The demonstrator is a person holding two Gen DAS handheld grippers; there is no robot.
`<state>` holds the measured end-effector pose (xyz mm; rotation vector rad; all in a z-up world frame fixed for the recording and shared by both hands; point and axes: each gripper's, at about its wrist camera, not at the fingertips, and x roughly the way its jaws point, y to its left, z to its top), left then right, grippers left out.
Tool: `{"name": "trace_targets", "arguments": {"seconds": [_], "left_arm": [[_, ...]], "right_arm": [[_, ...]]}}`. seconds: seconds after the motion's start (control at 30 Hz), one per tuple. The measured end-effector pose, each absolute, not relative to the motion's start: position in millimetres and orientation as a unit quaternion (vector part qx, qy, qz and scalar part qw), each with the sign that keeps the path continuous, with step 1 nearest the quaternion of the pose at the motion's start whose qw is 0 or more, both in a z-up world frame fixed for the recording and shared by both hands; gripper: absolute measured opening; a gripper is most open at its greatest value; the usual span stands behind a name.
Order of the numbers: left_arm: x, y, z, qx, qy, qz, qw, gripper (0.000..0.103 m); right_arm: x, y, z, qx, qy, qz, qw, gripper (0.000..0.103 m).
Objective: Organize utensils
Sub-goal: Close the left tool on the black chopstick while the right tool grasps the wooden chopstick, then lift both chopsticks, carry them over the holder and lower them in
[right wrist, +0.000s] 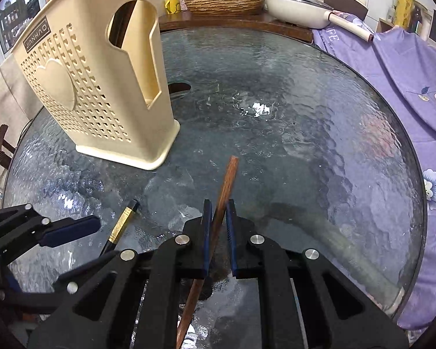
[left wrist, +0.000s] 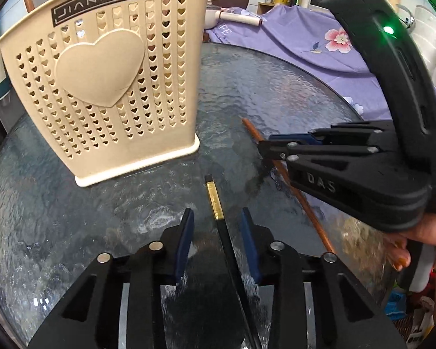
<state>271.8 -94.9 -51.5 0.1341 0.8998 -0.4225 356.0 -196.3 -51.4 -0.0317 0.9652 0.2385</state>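
**Both grippers at chopsticks on the glass table, holder upright at left**

Surface: round textured glass table [right wrist: 305,122], dark rim visible along its right arc. A purple floral cloth [right wrist: 392,67] lies just beyond that rim on the right.

Holder: beige perforated utensil holder [left wrist: 101,81] stands upright on the table, toward the left-far side. Heart emblem and "JIANHAO" label face the left wrist camera. In the right wrist view its narrow side shows a tall cut-out opening, with dark stick-like items inside; I cannot tell what they are.

Left gripper [left wrist: 218,226]: jaws apart. A black chopstick with a gold band [left wrist: 215,200] lies flat on the glass between the two blue pads, touching neither as far as can be seen. Its gold-banded end points toward the holder's base, short of it.

Right gripper [right wrist: 218,226]: jaws nearly closed around a brown wooden chopstick [right wrist: 226,180], the blue pads close on either side; firm contact cannot be confirmed. The chopstick's free end points across the table.

Room: the two grippers sit near each other, the right one just beside the left. Bare glass spans the middle and right of the table out to the rim; a strip of glass separates both chopstick ends from the holder.
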Motion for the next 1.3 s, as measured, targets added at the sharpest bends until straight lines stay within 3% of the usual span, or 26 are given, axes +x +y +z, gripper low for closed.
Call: {"name": "trace_targets", "arguments": {"seconds": [0.33, 0.83, 1.3], "left_arm": [[291, -111, -48, 0.098, 0.432, -0.186, 0.877, 0.01], [289, -86, -31, 0.038, 0.421, -0.201, 0.884, 0.007], [240, -35, 72, -0.023, 0.288, -0.218, 0.932, 0.007]], "right_arm": [[357, -186, -52, -0.02, 0.461, 0.103, 0.881, 0.01], [345, -204, -36, 0.054, 0.42, 0.121, 0.898, 0.008], [290, -228, 50, 0.13, 0.292, 0.179, 0.931, 0.008]]}}
